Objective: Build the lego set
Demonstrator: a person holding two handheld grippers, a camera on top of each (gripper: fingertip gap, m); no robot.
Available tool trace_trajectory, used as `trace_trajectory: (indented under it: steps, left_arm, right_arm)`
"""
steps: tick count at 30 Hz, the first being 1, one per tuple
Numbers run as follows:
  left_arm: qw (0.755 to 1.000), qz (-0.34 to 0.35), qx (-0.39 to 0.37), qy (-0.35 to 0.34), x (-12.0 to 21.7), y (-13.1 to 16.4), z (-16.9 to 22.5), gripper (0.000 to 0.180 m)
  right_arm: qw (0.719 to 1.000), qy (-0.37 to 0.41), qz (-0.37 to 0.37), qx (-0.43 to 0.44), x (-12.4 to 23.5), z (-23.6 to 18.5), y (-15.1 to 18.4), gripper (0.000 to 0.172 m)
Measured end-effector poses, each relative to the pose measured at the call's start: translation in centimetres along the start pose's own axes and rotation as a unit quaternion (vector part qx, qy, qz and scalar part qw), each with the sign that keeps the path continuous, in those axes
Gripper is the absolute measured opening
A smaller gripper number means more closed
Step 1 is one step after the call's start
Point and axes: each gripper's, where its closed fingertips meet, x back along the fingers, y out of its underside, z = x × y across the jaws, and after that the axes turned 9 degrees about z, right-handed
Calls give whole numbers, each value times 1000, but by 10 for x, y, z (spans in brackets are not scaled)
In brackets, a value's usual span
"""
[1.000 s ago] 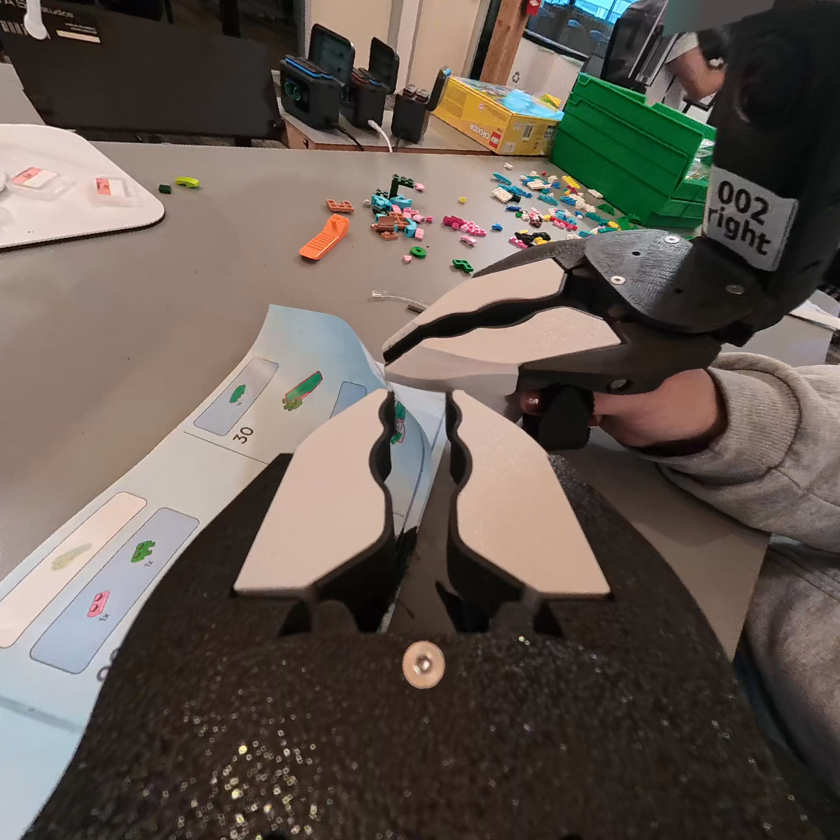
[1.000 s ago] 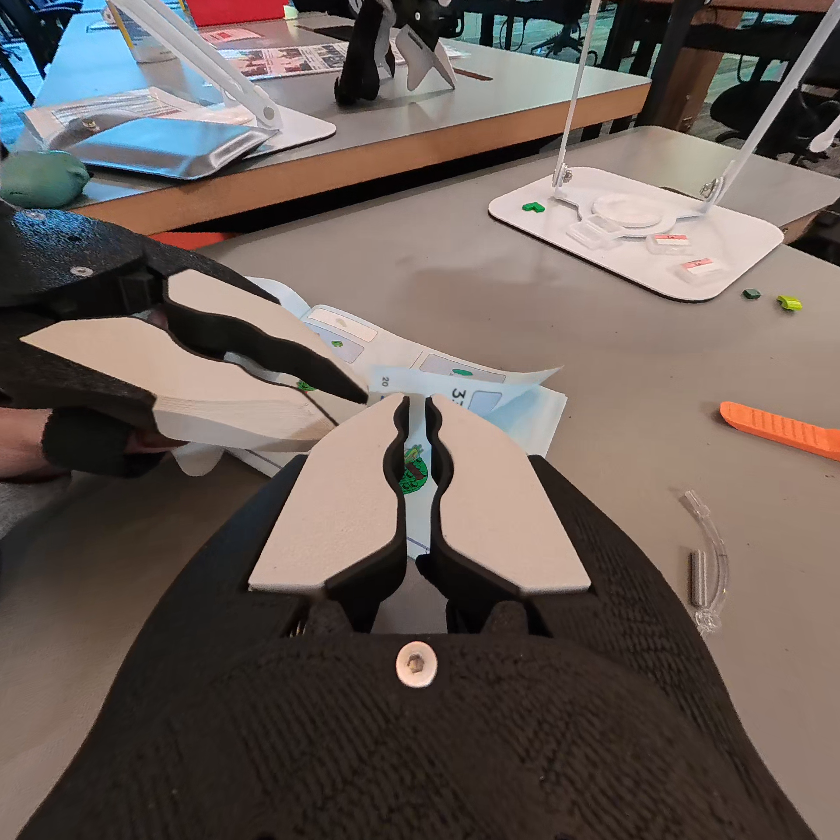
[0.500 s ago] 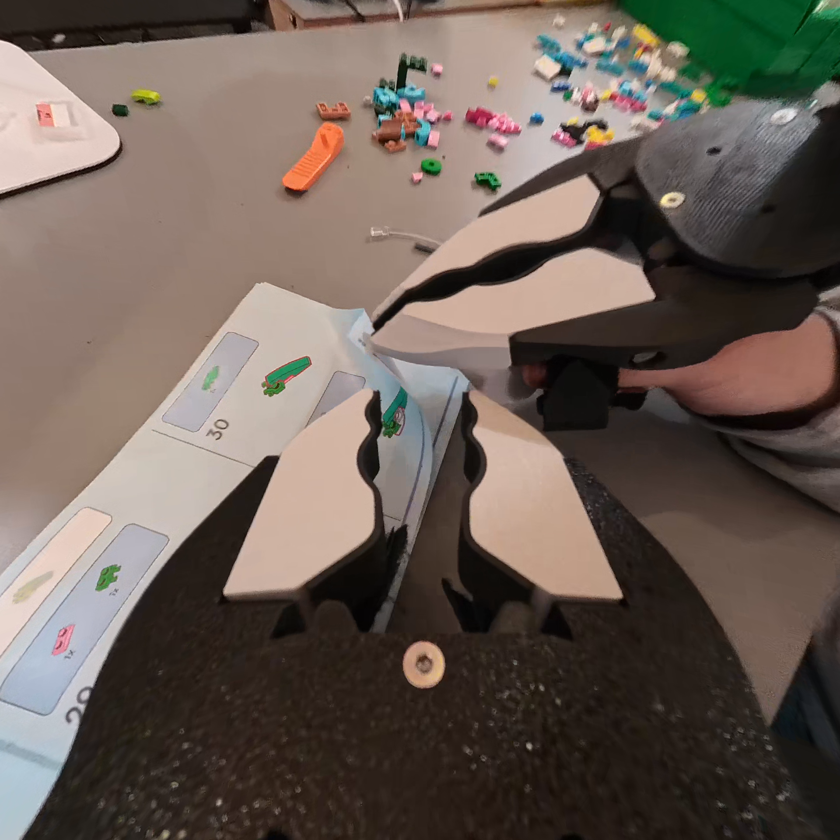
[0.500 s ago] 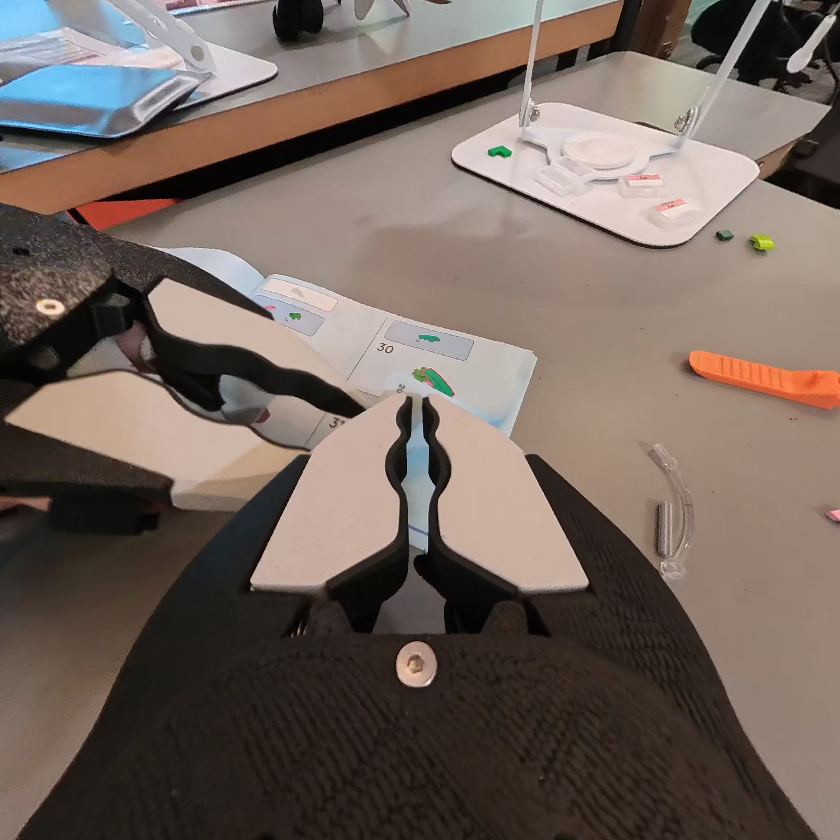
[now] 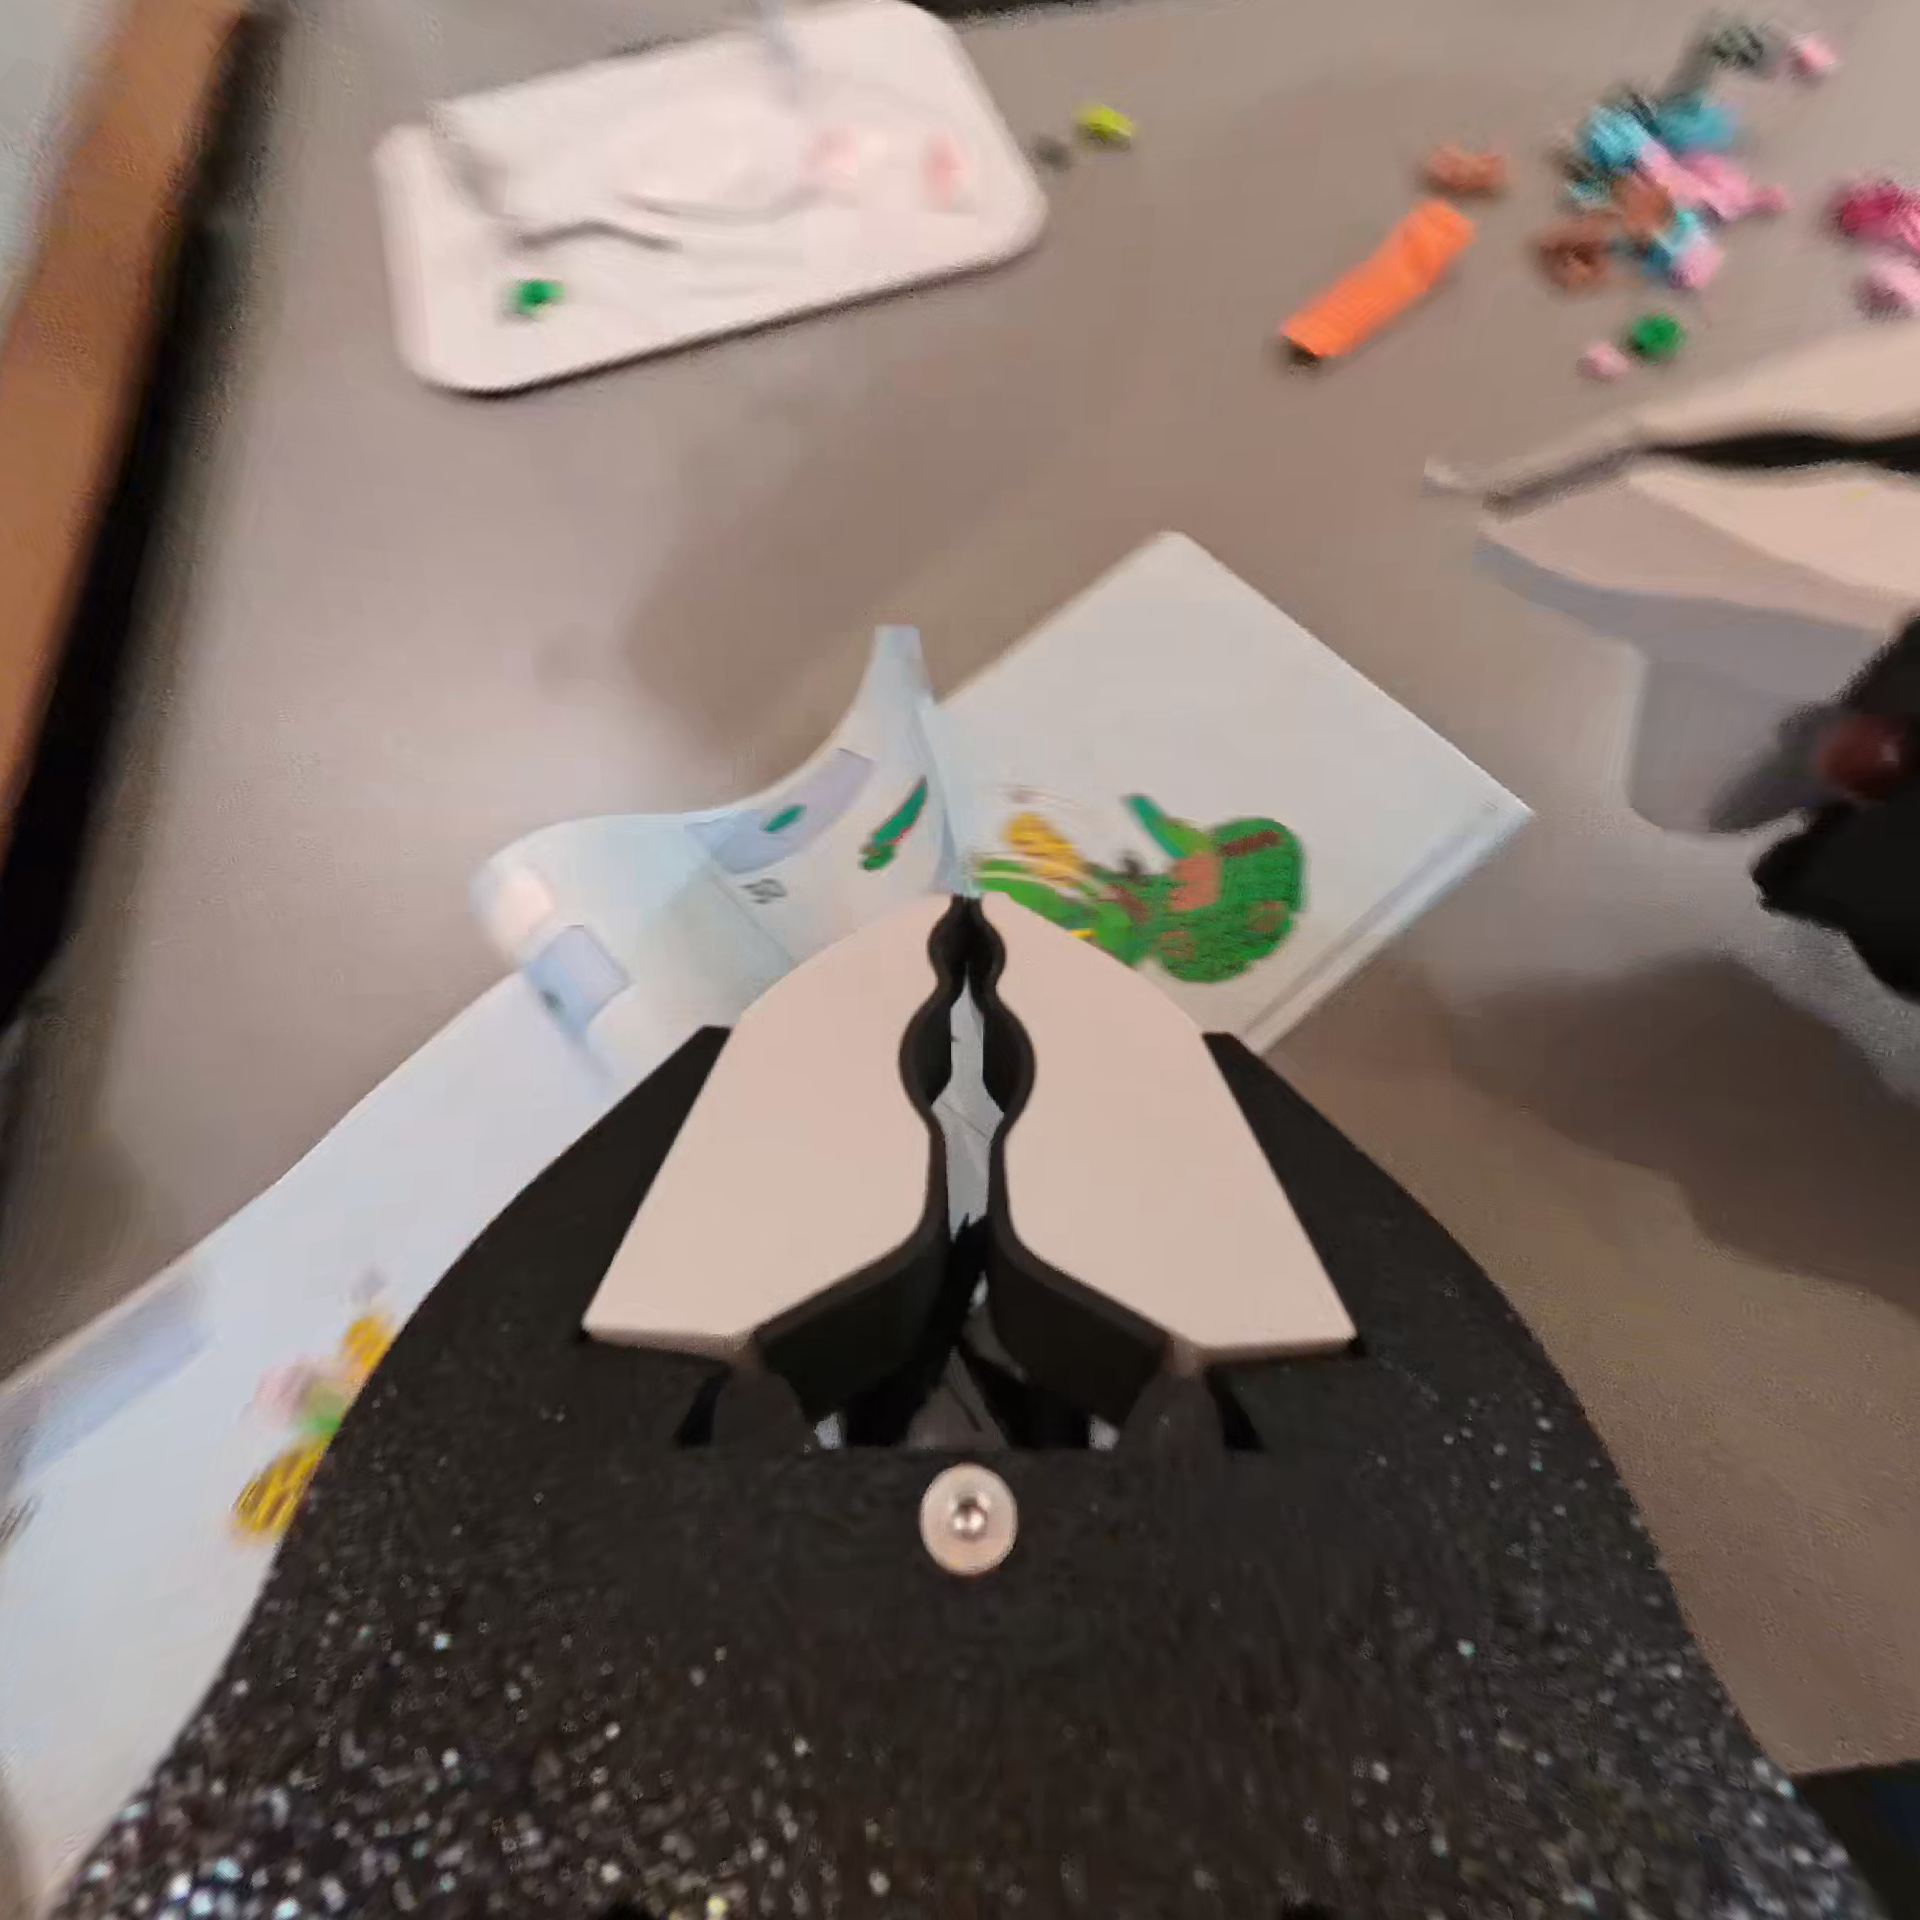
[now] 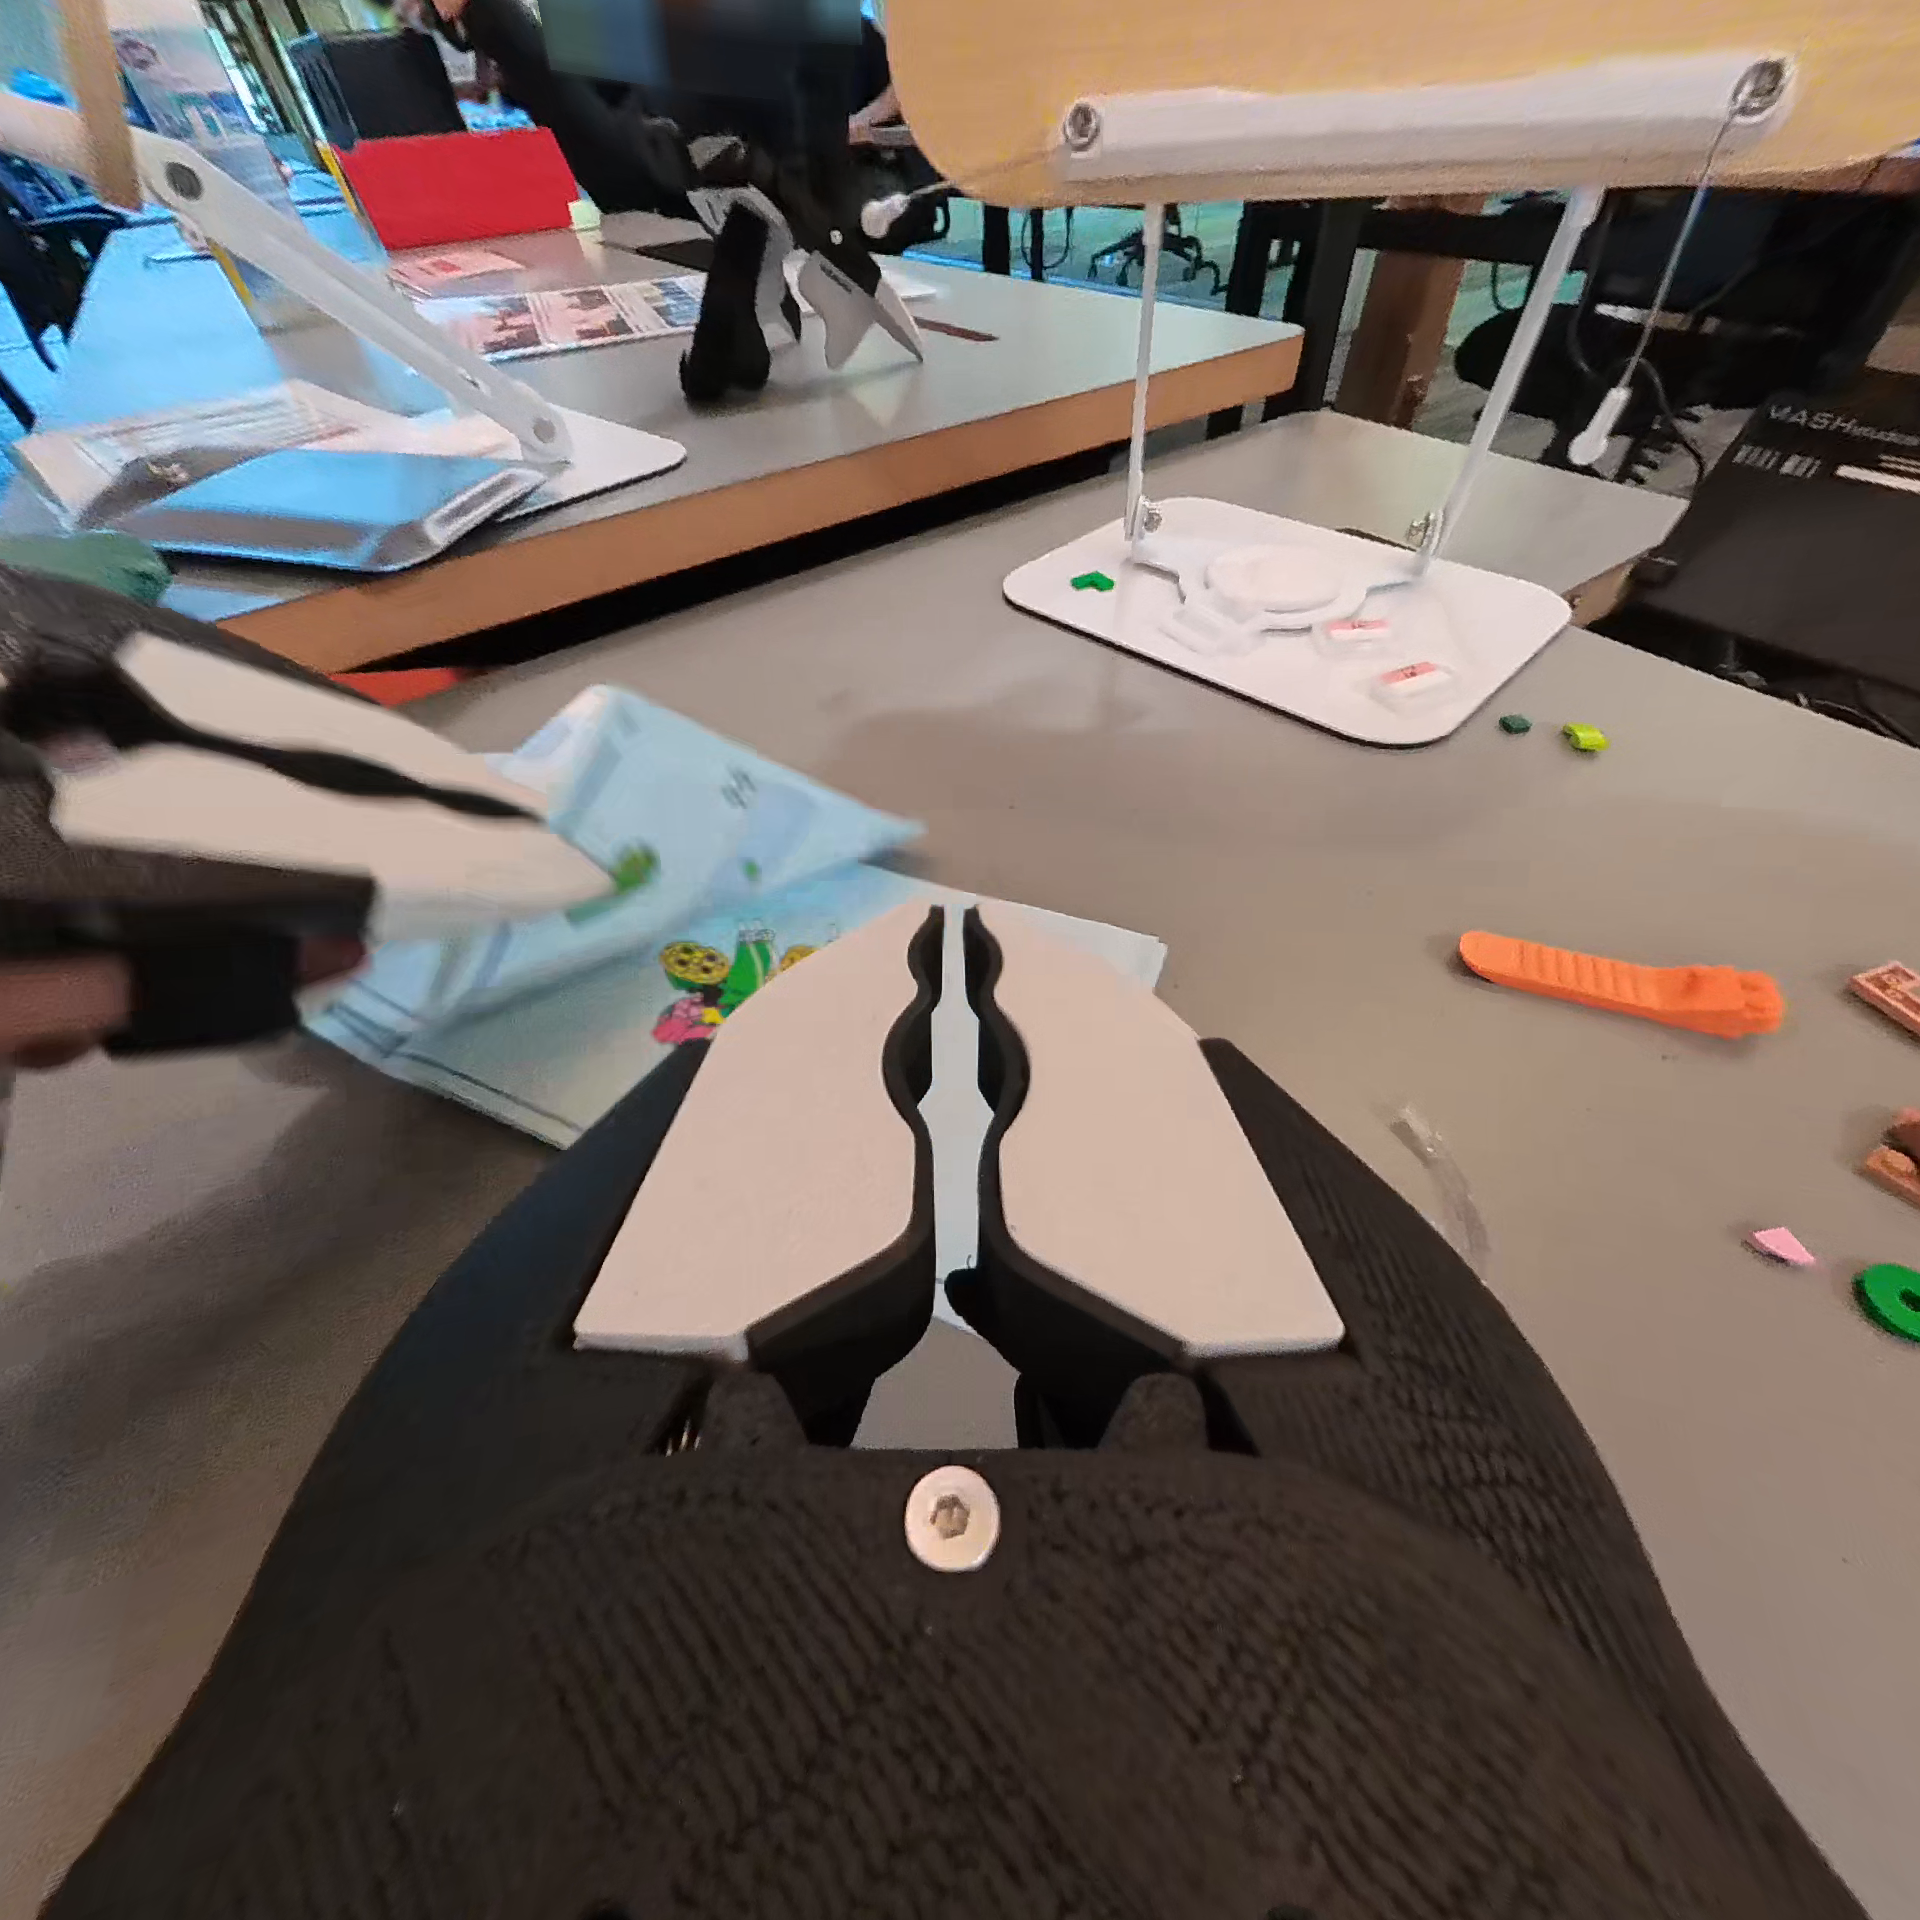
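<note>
A light blue instruction booklet (image 5: pixel 1226 707) lies open on the grey table (image 5: pixel 831 499). My left gripper (image 5: pixel 966 914) is shut on one of its pages (image 5: pixel 914 748), which stands on edge between the pads and curls up to the left. In the right wrist view the left gripper (image 6: pixel 571 847) holds the lifted pages (image 6: pixel 727 810) above the booklet (image 6: pixel 582 1039). My right gripper (image 6: pixel 954 914) hovers over the booklet's near corner with a narrow gap between its fingers and nothing in them. It also shows at the right edge of the left wrist view (image 5: pixel 1455 488), clear of the booklet.
A white stand base (image 6: pixel 1299 623) sits at the back, also in the left wrist view (image 5: pixel 707 208). An orange brick separator (image 6: pixel 1621 987) and loose small bricks (image 5: pixel 1662 197) lie to the right. A green ring (image 6: pixel 1891 1299) lies at the right edge. Another table (image 6: pixel 935 416) stands behind.
My left gripper closed on a page and swung it up and to the left. My right gripper let go of the page it pinched and drew back to the right.
</note>
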Motion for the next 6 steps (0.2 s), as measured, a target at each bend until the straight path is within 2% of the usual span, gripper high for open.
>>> trace_trajectory:
  steps: [1,4,6]
  left_arm:
    - [999,14,28,-37,13,-3,-18,0]
    - [986,27,98,-134,52,3,-66,0]
    - [972,-21,115,-205,77,25,-93,0]
  right_arm:
    - [1000,-7,-5,5,-1,-4,2,2]
    - [998,-40,-30,26,-9,-25,14,2]
    - [994,-80,-58,43,-19,-52,23,2]
